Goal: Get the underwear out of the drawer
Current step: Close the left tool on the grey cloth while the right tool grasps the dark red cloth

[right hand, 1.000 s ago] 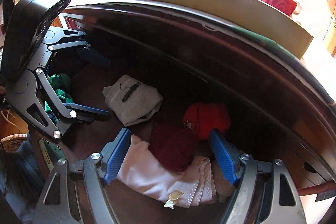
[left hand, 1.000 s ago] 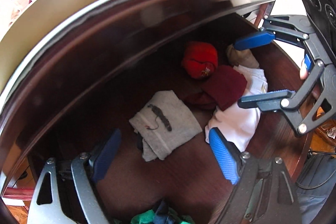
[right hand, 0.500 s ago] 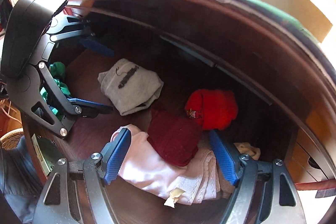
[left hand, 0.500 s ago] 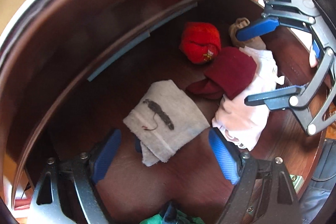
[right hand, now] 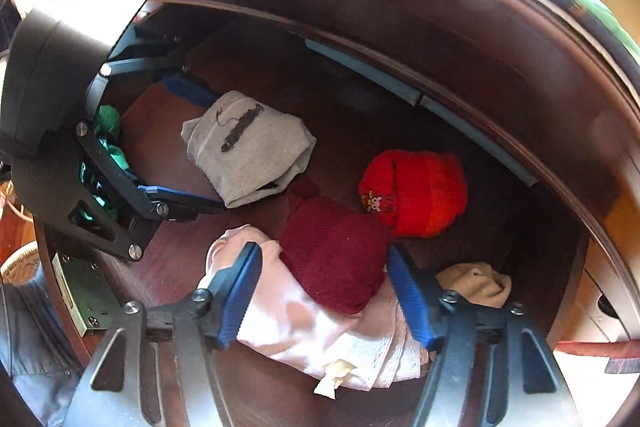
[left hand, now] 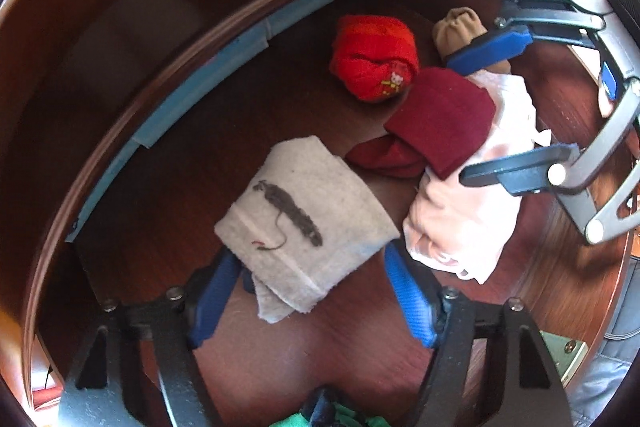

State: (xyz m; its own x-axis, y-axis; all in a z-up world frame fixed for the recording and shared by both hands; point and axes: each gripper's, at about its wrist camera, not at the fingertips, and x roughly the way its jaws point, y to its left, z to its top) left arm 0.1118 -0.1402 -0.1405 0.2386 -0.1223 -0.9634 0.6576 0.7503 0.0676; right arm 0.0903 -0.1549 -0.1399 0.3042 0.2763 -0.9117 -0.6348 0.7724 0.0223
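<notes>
We are holding both the left tool (left hand: 310,285) and right tool (right hand: 320,285) wide apart, unloaded, judging the grey underwear (left hand: 306,223) soft, light, best pinched at its folded edge.

Inside the dark wooden drawer (left hand: 180,163), the left gripper (left hand: 308,291) hangs with its blue pads spread wide on either side of the near edge of a folded grey garment (left hand: 304,223), which carries a dark stripe and a loose thread. To the right, the right gripper (left hand: 504,107) reaches in with jaws parted around a pale pink garment (left hand: 464,223), a dark maroon cloth (left hand: 440,123) lying over that pink piece. Behind them sit a bright red bundle (left hand: 372,59) and a small tan bundle (left hand: 456,27), and green fabric (left hand: 340,419) peeks in at the bottom edge.
</notes>
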